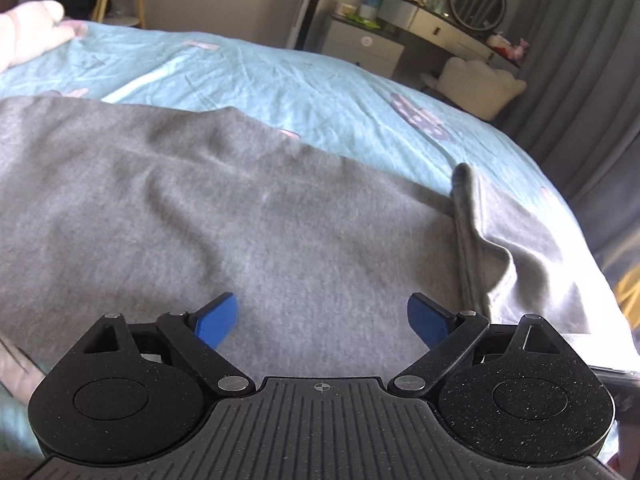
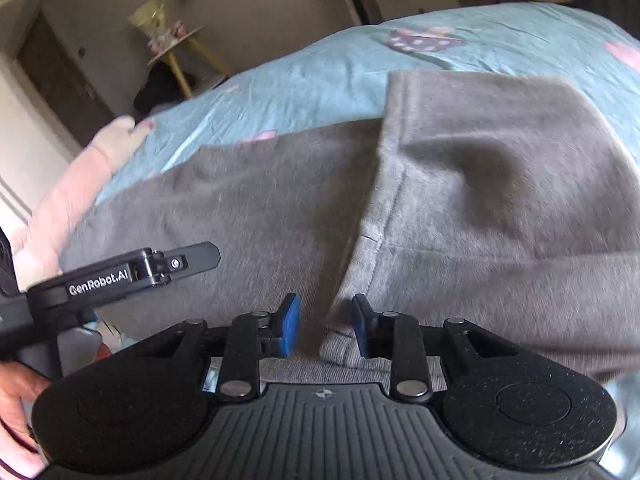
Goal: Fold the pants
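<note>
Nearest the left wrist lens, the left gripper (image 1: pixel 322 320) hangs over grey pants (image 1: pixel 224 216) with its blue pads spread wide and nothing between them. From this side the pants lie across a light blue bedsheet (image 1: pixel 280 76), and a folded hem edge stands up at the right. Only this view shows the dressing table (image 1: pixel 404 28) with its round mirror (image 1: pixel 478 2) and the grey curtain (image 1: pixel 580 80) behind the bed.

From the right wrist, the right gripper (image 2: pixel 326 330) sits low over the pants (image 2: pixel 248 208), its pads a narrow gap apart; a corner of the folded layer lies beneath that gap, but the pads do not press on it. Here the folded flap shows fully, doubled over the right part of the garment, with its seam running diagonally. This view alone shows the left gripper's body from the side (image 2: pixel 120 276), a hand (image 2: pixel 16 420) at the lower left, a pink plush toy (image 2: pixel 80 188) and a yellow-legged side table (image 2: pixel 176 48). Motion blur softens much of it.
</note>
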The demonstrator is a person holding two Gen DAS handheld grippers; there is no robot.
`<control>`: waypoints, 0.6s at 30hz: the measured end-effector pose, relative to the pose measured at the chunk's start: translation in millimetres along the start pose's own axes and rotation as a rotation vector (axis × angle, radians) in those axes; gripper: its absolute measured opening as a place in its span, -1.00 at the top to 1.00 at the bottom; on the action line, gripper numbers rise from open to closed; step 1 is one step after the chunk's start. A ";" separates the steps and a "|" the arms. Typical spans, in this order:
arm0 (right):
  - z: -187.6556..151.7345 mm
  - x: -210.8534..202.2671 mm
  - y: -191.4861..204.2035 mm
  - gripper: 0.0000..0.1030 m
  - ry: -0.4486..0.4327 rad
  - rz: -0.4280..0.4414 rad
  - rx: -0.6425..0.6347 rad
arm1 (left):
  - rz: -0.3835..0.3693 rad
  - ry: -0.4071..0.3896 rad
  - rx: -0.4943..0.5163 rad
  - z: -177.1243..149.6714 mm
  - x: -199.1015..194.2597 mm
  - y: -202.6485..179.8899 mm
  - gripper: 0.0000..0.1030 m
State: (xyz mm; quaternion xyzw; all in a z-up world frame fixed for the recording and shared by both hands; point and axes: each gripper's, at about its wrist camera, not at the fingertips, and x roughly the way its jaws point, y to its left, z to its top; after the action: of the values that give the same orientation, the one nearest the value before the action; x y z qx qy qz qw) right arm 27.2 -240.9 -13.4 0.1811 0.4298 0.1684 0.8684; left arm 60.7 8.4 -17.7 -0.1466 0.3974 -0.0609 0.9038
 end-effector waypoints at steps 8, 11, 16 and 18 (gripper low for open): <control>-3.7 -28.2 -70.7 0.25 -0.075 -0.220 0.273 | -0.190 0.064 -0.062 -0.2 10.3 -7.8 -0.86; -21.7 -32.8 -76.6 0.25 -0.132 -0.195 0.280 | -0.234 0.095 -0.054 2.7 15.7 -16.7 -0.86; -24.6 -39.4 -83.8 0.23 -0.180 -0.191 0.338 | -0.339 0.167 -0.075 11.0 37.4 -37.6 -0.86; -28.4 -44.3 -86.0 0.22 -0.196 -0.175 0.354 | -0.366 0.218 -0.089 13.6 55.1 -47.2 -0.86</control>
State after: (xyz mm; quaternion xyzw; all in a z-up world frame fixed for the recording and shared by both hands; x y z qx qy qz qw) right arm -9.4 -331.4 -38.6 0.3085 0.3802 -0.0043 0.8719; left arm 108.3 -45.9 -32.8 -0.2484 0.4620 -0.2218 0.8220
